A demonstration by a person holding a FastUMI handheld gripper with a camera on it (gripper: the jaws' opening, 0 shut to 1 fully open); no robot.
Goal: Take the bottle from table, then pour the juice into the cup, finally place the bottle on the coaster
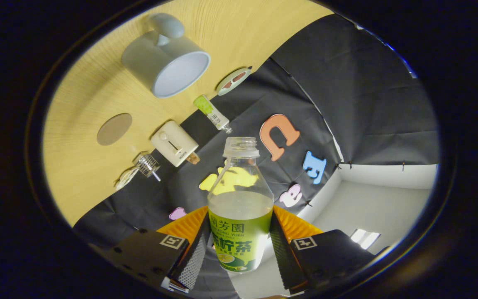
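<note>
- Gripper view: the bottle is held between the jaws, both fingers pressed against its labelled sides; the gripper is closed on it.
- The bottle is uncapped, its open neck pointed away from the fingers; pale liquid is seen in its lower part.
- The view is tilted, so the wooden counter appears slanted beyond the bottle.
- The grey cup is seen on the counter, well beyond the bottle's mouth.
- The round coaster lies flat, apart from the cup.
- A small toaster, a second small bottle, a round dish and a wire object are noted near the counter's edge.
</note>
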